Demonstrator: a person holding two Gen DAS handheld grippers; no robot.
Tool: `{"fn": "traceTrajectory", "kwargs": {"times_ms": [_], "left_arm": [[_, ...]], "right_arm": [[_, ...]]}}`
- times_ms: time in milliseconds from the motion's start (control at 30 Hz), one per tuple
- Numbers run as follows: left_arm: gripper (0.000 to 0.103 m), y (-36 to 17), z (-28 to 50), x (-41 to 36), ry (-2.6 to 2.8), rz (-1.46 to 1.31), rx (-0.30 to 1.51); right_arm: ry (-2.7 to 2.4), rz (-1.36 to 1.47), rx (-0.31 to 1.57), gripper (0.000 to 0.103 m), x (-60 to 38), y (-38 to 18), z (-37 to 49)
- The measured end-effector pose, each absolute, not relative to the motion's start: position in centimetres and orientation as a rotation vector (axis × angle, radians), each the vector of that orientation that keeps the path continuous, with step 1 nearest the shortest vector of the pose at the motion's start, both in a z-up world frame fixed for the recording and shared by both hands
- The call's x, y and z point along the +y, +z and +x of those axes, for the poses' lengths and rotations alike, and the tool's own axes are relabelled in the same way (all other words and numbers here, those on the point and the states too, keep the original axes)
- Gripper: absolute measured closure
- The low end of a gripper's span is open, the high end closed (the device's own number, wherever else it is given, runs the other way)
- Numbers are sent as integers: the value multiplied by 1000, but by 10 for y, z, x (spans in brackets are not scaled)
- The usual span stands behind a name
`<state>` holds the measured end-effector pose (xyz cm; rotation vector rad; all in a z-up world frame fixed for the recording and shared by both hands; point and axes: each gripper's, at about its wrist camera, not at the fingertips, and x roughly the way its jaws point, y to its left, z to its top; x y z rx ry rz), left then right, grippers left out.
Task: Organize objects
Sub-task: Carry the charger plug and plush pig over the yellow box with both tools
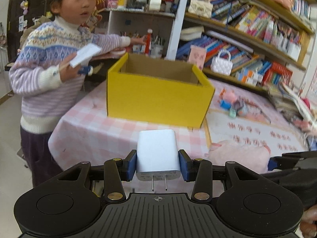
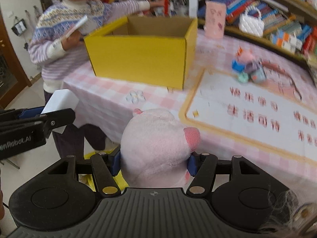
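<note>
Pink checked cloth (image 1: 85,130) covers the table in front of me. My left gripper (image 1: 158,163) squeezes a white plastic plug charger (image 1: 157,152), and my right gripper (image 2: 154,162) squeezes a soft pink plush pig (image 2: 156,144). Both hang near the table edge. Farther off, the yellow cardboard box (image 1: 158,99) stands open; I think both things go in there next. Small toys (image 2: 249,69) wait beyond, and a person in a striped sweater (image 1: 47,63) stands beside the box.

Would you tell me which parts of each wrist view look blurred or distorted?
Left wrist view: white charger sharp, yellow box soft, shelves bowed by fisheye. Right wrist view: pink plush toy fairly sharp, printed mat and small toys smeared by motion.
</note>
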<state>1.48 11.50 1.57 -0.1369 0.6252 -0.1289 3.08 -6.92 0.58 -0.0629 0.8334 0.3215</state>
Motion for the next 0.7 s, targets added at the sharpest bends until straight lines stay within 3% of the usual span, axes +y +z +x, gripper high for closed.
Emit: {"fn": "traceTrajectory", "kwargs": {"times_ms": [400,700], "left_arm": [[61,76,98,115,-125,-113,426],[61,76,172,103,-104,-72,431]], "right_arm": [[338,-60,546,45,-59,71,108],[341,-66,489,45,-53,70,195]]}}
